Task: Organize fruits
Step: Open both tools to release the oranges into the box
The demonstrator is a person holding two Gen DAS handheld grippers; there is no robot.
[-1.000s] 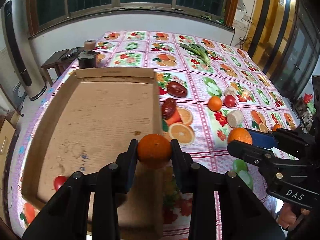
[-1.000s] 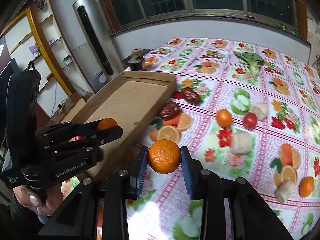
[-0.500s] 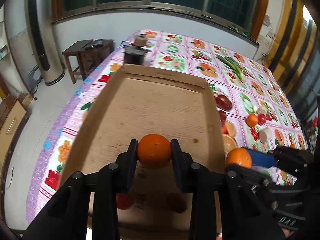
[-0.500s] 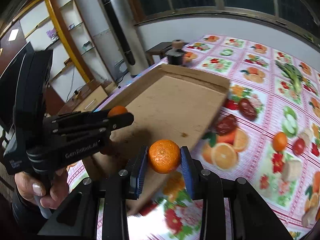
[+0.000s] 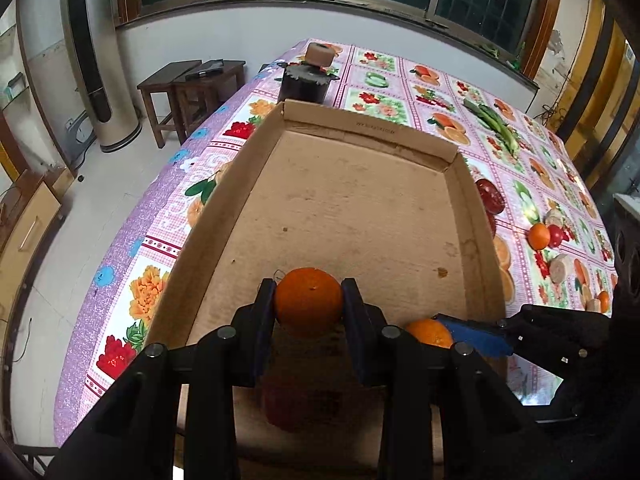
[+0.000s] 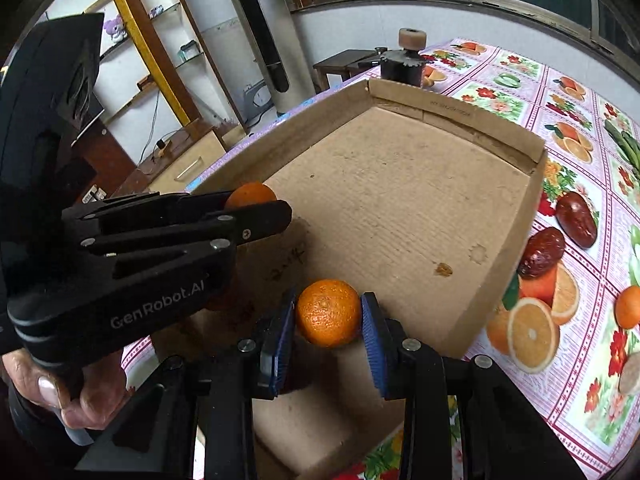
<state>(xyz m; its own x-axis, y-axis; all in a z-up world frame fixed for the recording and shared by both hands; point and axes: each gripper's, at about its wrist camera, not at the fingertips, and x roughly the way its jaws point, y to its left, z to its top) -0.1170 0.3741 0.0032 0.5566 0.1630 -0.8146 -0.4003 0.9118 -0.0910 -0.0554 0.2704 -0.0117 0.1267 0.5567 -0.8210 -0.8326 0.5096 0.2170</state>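
The left gripper (image 5: 308, 312) pinches a smooth orange (image 5: 308, 302) between its two black fingers, holding it above the near part of the cardboard tray (image 5: 472, 216). The right gripper (image 6: 329, 334) clamps a second, more dimpled orange (image 6: 328, 312) between its blue pads (image 6: 370, 344), also over the tray's near end, close to its right wall. In the left wrist view that second orange (image 5: 428, 332) shows just right of the left gripper, inside the tray's right wall. In the right wrist view the left gripper (image 6: 256, 208) sits to the left of the right one, its orange (image 6: 250, 196) partly hidden behind the black fingers, and a bare hand (image 6: 76, 396) grips its handle.

A red fruit (image 5: 286, 404), blurred and shadowed, lies on the tray floor under the left gripper. The rest of the tray floor is bare cardboard with a few small stains.

The tray rests on a fruit-print tablecloth (image 5: 132, 240). Beyond the tray's far wall stands a dark pot (image 5: 306, 82) with a round knob on top. Right of the tray lie two dark red fruits (image 6: 576, 218), a small orange (image 5: 538, 236) beside a red tomato-like fruit (image 5: 557, 236), and, farther back, long green vegetables (image 5: 498, 128).
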